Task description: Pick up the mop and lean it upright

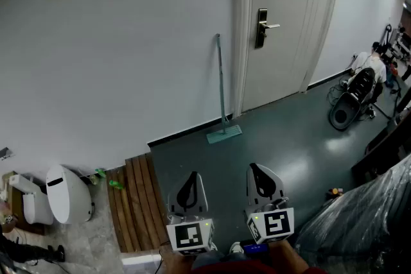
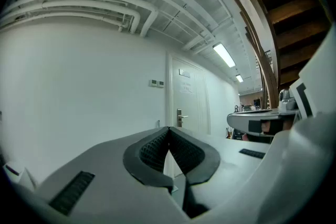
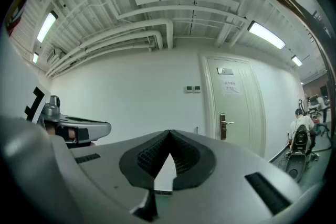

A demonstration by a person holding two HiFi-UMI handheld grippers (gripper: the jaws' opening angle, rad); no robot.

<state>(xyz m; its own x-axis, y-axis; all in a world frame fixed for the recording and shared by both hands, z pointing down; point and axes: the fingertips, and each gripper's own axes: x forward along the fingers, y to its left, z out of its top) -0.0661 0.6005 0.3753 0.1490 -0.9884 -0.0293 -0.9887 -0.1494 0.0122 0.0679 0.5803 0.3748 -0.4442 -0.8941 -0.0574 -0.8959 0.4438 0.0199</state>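
The mop (image 1: 221, 93) stands upright with its thin teal handle leaning on the white wall, just left of the door frame. Its flat teal head (image 1: 224, 134) rests on the dark floor. My left gripper (image 1: 188, 190) and right gripper (image 1: 262, 180) are held low at the bottom of the head view, well short of the mop. Both are shut with nothing between their jaws. In the left gripper view the left gripper (image 2: 169, 130) has its dark pads meeting at the tips; the right gripper (image 3: 169, 134) looks the same in the right gripper view. The mop's handle tip (image 3: 198, 128) barely shows there.
A white door (image 1: 282, 16) with a metal handle (image 1: 263, 27) stands right of the mop. Wooden slats (image 1: 133, 202) and a white toilet (image 1: 64, 194) lie at the left. A person (image 1: 372, 67) crouches by equipment at the far right. Plastic-wrapped bulk (image 1: 366, 215) fills the lower right.
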